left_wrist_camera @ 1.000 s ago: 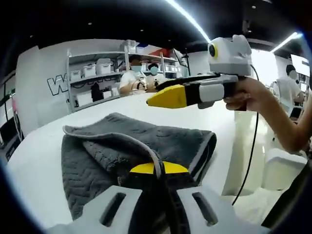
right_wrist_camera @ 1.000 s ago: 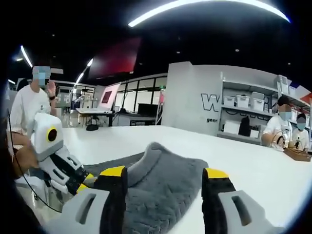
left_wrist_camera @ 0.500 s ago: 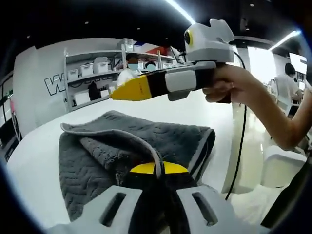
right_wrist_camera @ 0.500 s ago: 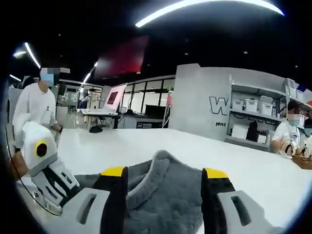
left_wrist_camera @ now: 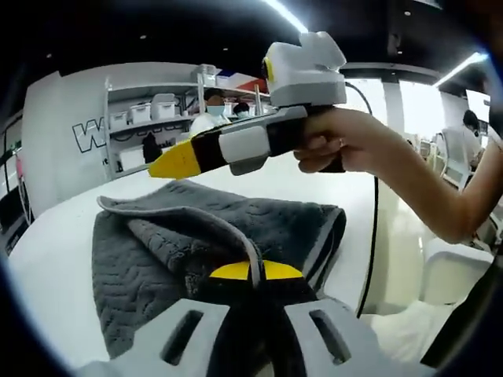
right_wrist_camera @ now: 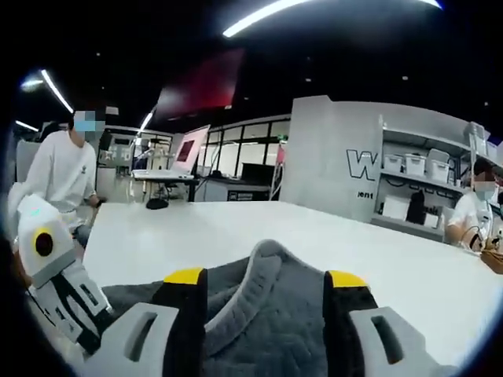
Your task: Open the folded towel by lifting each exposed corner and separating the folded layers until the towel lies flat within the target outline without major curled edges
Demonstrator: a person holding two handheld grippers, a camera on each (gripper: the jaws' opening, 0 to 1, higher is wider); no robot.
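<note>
Left hand-held gripper [left_wrist_camera: 255,271] clamped on towel [left_wrist_camera: 157,243]

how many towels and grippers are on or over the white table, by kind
towel: 1, the grey towel, folded on the table
grippers: 2, the left gripper shut on the towel's pale edge, and the right gripper open above the towel
total: 3

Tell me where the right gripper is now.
In the left gripper view, the right gripper hangs just above the far edge of the grey towel, entering from the right, its yellow tips pointing left toward the shelves.
</note>
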